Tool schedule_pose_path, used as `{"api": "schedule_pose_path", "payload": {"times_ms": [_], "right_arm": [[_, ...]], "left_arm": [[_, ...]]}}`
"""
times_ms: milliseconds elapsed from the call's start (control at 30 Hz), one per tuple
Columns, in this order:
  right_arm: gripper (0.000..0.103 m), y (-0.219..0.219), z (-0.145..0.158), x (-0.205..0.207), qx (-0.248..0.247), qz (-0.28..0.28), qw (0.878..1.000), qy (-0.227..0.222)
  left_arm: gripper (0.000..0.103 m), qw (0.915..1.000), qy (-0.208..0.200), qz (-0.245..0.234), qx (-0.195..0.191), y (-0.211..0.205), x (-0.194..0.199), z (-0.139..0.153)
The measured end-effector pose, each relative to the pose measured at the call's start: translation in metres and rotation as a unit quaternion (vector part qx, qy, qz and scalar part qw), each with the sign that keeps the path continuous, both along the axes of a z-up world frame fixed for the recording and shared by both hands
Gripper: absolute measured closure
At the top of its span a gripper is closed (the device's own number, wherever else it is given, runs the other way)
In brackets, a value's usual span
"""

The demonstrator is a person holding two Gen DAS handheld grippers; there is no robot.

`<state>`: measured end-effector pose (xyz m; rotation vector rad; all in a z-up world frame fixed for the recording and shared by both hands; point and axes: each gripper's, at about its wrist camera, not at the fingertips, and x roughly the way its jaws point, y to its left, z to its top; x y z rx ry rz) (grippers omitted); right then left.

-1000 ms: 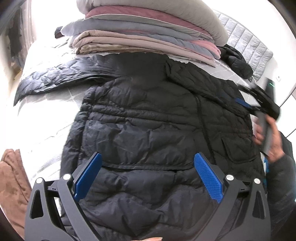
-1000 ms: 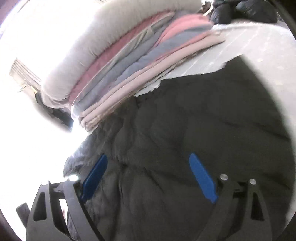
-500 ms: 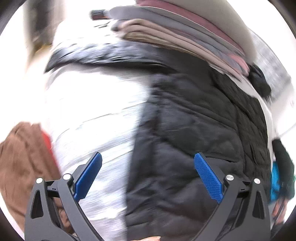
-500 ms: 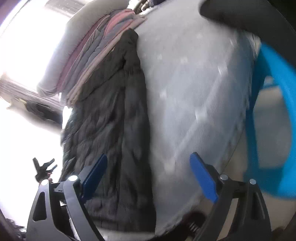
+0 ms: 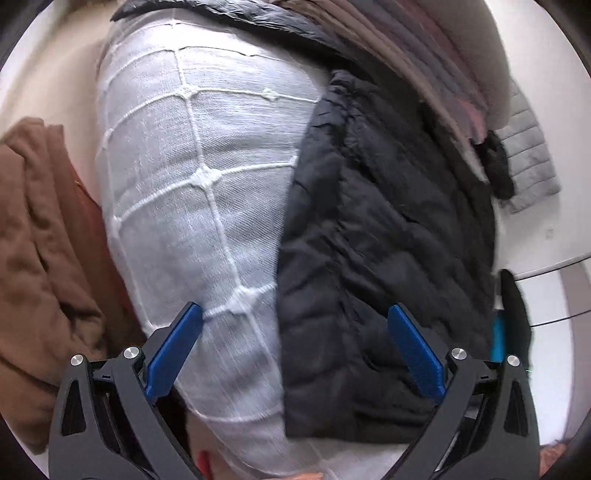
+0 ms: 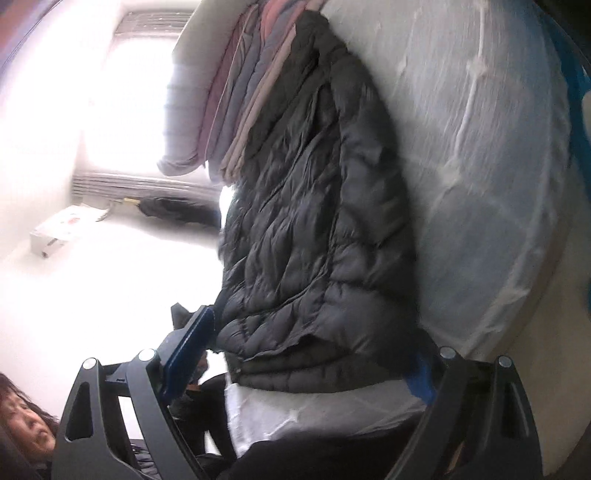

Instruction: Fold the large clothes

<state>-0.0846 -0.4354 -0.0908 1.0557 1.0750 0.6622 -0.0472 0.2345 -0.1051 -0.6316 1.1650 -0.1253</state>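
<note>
A black quilted puffer jacket (image 5: 384, 236) lies flat on a white quilted mattress (image 5: 199, 177), hem toward me; it also shows in the right wrist view (image 6: 314, 236). One sleeve (image 5: 221, 14) stretches out at the far end. My left gripper (image 5: 295, 347) is open and empty, above the mattress and the jacket's left edge near the hem. My right gripper (image 6: 306, 362) is open and empty, its jaws either side of the jacket's hem corner, the right pad partly hidden behind the fabric.
A stack of folded clothes (image 5: 424, 55) lies at the jacket's collar end, also seen in the right wrist view (image 6: 229, 92). Brown cloth (image 5: 40, 236) lies beside the mattress on the left. A grey quilted item (image 5: 528, 162) and a black item (image 5: 498, 166) lie far right.
Both grippers have swung outward and back toward the hem end, the left toward the jacket's left edge, the right toward its right edge. The jacket has not moved.
</note>
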Motion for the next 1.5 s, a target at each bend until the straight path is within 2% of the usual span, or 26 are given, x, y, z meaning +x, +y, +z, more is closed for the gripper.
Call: {"api": "schedule_pose_path", "payload": {"times_ms": [67, 100, 233, 267, 300, 333, 367, 400, 433, 500, 533, 567, 600, 633, 667, 800, 967, 1033, 1133, 1167, 1233, 1267, 1333, 1400, 1433, 1500], "right_arm": [[0.016, 0.003, -0.009, 0.002, 0.022, 0.002, 1.0, 0.007], [0.016, 0.004, -0.015, 0.002, 0.033, -0.002, 0.999, 0.011], [0.016, 0.001, -0.023, -0.003, 0.05, -0.02, 0.999, 0.007], [0.02, -0.001, -0.024, -0.005, 0.048, -0.023, 0.999, 0.002], [0.043, 0.0, -0.023, -0.006, 0.036, -0.025, 0.999, -0.001], [0.061, 0.001, -0.022, -0.008, 0.013, -0.027, 1.0, 0.002], [0.09, 0.001, -0.023, -0.009, 0.006, -0.029, 1.0, 0.006], [0.09, 0.001, -0.024, -0.011, 0.0, -0.033, 0.999, 0.009], [0.09, 0.003, -0.024, -0.013, -0.01, -0.036, 0.999, 0.006], [0.093, 0.007, -0.023, -0.016, -0.022, -0.043, 0.999, 0.001], [0.093, 0.008, -0.021, -0.018, -0.021, -0.048, 0.999, -0.005], [0.094, 0.011, -0.019, -0.019, -0.022, -0.051, 0.998, -0.008], [0.094, 0.013, -0.017, -0.02, -0.024, -0.053, 0.998, -0.012], [0.094, 0.013, -0.014, -0.022, -0.026, -0.056, 0.998, -0.016], [0.095, 0.014, -0.01, -0.022, -0.026, -0.058, 0.998, -0.019], [0.096, 0.008, 0.008, -0.036, -0.018, -0.072, 0.996, -0.043], [0.096, -0.004, 0.033, -0.08, -0.011, -0.071, 0.995, -0.073], [0.096, -0.006, 0.032, -0.101, -0.025, -0.059, 0.996, -0.067], [0.096, -0.007, 0.017, -0.117, -0.049, -0.047, 0.997, -0.028], [0.091, -0.014, 0.007, -0.124, -0.072, -0.054, 0.996, -0.002], [0.081, -0.029, 0.002, -0.131, -0.102, -0.08, 0.991, 0.028], [0.07, -0.035, 0.003, -0.133, -0.122, -0.094, 0.987, 0.038], [0.068, -0.046, 0.018, -0.135, -0.169, -0.126, 0.976, 0.047], [0.064, -0.046, 0.053, -0.133, -0.233, -0.156, 0.96, 0.024], [0.061, -0.043, 0.065, -0.129, -0.24, -0.156, 0.958, 0.006], [0.044, -0.007, 0.105, -0.114, -0.234, -0.119, 0.963, -0.062]], "left_arm": [[0.007, 0.9982, -0.01, 0.012, -0.059, 0.009, -0.01, -0.001], [0.007, 0.9975, -0.011, 0.015, -0.069, 0.011, -0.013, -0.002], [0.007, 0.9985, 0.022, 0.004, -0.051, 0.005, -0.014, -0.014], [0.007, 0.9986, 0.02, -0.004, -0.05, 0.001, -0.015, -0.013], [0.007, 0.9985, 0.017, -0.01, -0.051, -0.003, -0.015, -0.012], [0.007, 0.9981, 0.014, -0.017, -0.058, -0.006, -0.017, -0.011], [0.007, 0.9978, 0.009, -0.017, -0.064, -0.009, -0.017, -0.009], [0.011, 0.9977, 0.004, -0.012, -0.066, -0.009, -0.018, -0.008], [0.018, 0.9984, 0.003, -0.007, -0.057, -0.011, -0.02, -0.008], [0.046, 0.9999, 0.011, -0.004, 0.003, -0.016, -0.023, -0.006], [0.053, 0.9998, 0.007, -0.003, 0.017, -0.019, -0.026, -0.004], [0.072, 0.9996, 0.002, -0.003, 0.028, -0.021, -0.029, -0.002], [0.085, 0.9999, -0.006, -0.005, 0.014, -0.02, -0.034, -0.001], [0.088, 0.9999, -0.008, -0.001, 0.008, -0.021, -0.036, 0.001], [0.098, 0.9998, -0.018, -0.002, -0.009, -0.02, -0.039, 0.003], [0.1, 0.9992, -0.037, -0.012, -0.012, -0.028, -0.053, 0.019], [0.1, 0.9966, -0.069, -0.044, -0.013, -0.029, -0.087, 0.059], [0.1, 0.996, -0.06, -0.067, -0.003, -0.028, -0.102, 0.062], [0.092, 0.9959, -0.013, -0.087, 0.02, -0.013, -0.12, 0.047], [0.089, 0.9963, 0.0, -0.081, 0.029, -0.006, -0.127, 0.043], [0.089, 0.9965, 0.002, -0.034, 0.077, 0.012, -0.131, 0.047], [0.088, 0.9958, -0.005, -0.01, 0.091, 0.023, -0.133, 0.053], [0.086, 0.9952, -0.034, 0.014, 0.091, 0.035, -0.133, 0.071], [0.075, 0.993, -0.078, 0.014, 0.088, 0.034, -0.129, 0.091], [0.07, 0.9919, -0.094, 0.011, 0.085, 0.032, -0.124, 0.096], [0.054, 0.9875, -0.144, -0.003, 0.065, 0.013, -0.107, 0.111]]}}
